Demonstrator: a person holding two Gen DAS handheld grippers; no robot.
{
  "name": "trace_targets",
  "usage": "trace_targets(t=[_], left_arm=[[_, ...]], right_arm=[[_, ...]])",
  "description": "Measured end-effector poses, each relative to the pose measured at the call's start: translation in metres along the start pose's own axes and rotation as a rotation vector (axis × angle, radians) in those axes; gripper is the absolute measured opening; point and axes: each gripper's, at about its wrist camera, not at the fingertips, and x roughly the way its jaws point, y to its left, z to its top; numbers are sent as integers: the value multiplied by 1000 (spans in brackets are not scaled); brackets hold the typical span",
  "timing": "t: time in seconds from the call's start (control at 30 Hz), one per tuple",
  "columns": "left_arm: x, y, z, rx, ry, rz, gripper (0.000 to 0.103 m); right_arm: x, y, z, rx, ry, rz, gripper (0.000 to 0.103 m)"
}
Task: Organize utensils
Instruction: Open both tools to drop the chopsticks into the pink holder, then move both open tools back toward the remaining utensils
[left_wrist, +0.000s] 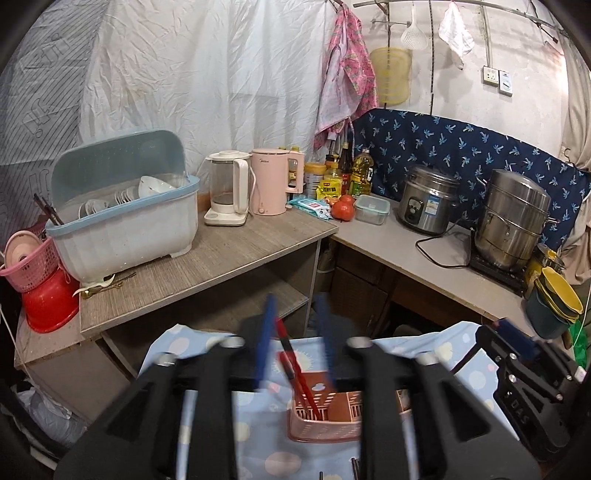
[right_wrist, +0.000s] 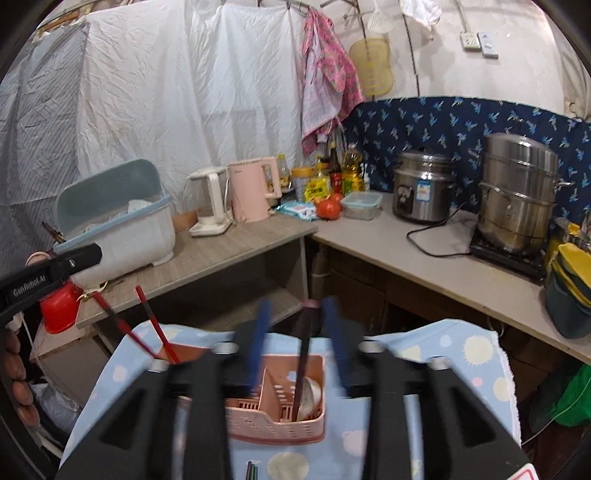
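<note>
The left gripper (left_wrist: 293, 325) stood wide above the pink holder (left_wrist: 325, 424), red chopsticks (left_wrist: 295, 373) leaning inside; the right gripper (right_wrist: 301, 332) also gaped around a dark chopstick (right_wrist: 303, 354) (contact unclear). Lowering squarely seemed wise. Farther off, the dish rack (left_wrist: 125, 221) hid its contents.

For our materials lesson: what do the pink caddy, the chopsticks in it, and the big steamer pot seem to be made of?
Caddy: probably matte moulded plastic, with uniform pink slotted walls.
Chopsticks: red and dark with a smooth sheen; lacquered wood or plastic, can't tell which.
Steamer pot: most likely stainless steel, grey and mirror-bright with reflections.
</note>
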Motion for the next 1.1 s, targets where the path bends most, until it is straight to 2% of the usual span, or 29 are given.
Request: trace_targets(t=[0.03, 0.3, 0.57, 0.8, 1.1], left_arm=[[-2, 1, -1, -8, -5, 7, 52], [-20, 3, -8, -13, -1, 15, 52], [-48, 1, -25, 5, -6, 18, 52], [-70, -3, -58, 18, 26, 4, 52], [-91, 5, -122, 11, 117, 3, 52]], right_arm=[[-6, -1, 0, 5, -22, -8, 56], [-30, -5, 2, 22, -40, -9, 58], [-56, -10, -16, 35, -18, -5, 58], [-82, -13, -50, 41, 34, -2, 58], [-110, -16, -114, 63, 134, 7, 58]])
